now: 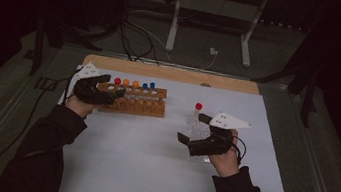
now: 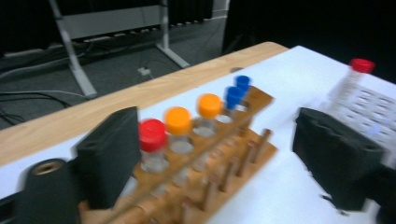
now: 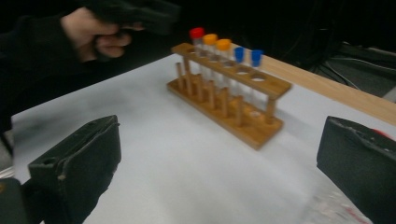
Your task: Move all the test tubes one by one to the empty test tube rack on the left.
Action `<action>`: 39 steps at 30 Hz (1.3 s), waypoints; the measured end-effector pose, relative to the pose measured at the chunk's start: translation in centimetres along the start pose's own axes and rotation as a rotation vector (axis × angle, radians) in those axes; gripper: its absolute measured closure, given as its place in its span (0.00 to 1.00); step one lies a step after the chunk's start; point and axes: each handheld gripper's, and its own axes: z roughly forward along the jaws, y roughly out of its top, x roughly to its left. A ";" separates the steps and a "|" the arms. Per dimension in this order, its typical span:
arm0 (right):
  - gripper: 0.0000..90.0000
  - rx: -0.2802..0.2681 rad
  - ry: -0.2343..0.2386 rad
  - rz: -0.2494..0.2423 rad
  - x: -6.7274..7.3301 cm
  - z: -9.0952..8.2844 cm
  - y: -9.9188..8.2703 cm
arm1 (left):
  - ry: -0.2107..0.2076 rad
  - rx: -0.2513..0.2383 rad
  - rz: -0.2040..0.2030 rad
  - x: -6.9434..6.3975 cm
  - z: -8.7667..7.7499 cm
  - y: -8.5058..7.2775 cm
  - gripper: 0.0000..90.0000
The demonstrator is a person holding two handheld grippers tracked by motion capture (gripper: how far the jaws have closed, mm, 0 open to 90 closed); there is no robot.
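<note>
Spread black jaws of the left tool (image 2: 219, 158) flank an upright red-capped tube (image 2: 153, 145) in the wooden rack (image 2: 243, 154), untouched.

White table cover (image 1: 147, 173), wooden table edge (image 1: 171, 73), metal stand legs (image 1: 172, 30) on the dark floor behind, cables (image 1: 136, 35), white plug (image 1: 213, 51).

White-topped table (image 1: 148, 168), wooden tube rack (image 1: 132, 100), clear plastic rack (image 1: 195, 126)
</note>
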 end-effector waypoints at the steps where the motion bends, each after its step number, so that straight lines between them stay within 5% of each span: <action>1: 0.00 0.003 -0.012 0.002 -0.4 -0.1 -0.1 | -0.022 0.004 -0.003 -0.4 -0.2 -0.1 0.12; 5: 0.00 0.030 -0.032 0.008 -2.3 0.1 -0.7 | -0.080 0.061 0.056 -2.7 -0.8 -1.0 0.02; 10: 0.01 0.055 -0.069 0.024 -4.7 0.9 -1.9 | -0.144 0.059 0.083 -5.3 -1.7 -2.2 0.02; 13: 0.17 0.055 -0.087 0.045 -6.0 1.4 -2.5 | -0.173 0.049 0.097 -6.6 -2.2 -3.0 0.02; 16: 0.17 0.092 -0.116 0.040 -6.9 2.1 -2.8 | -0.188 0.045 0.118 -7.4 -2.5 -3.8 0.02; 30: 0.60 0.217 -0.153 0.037 -9.5 5.5 -3.5 | -0.192 0.056 0.142 -8.1 -2.8 -4.5 0.02; 39: 0.82 0.211 -0.165 -0.007 -9.6 5.7 -3.5 | -0.193 0.059 0.132 -8.1 -2.6 -4.7 0.02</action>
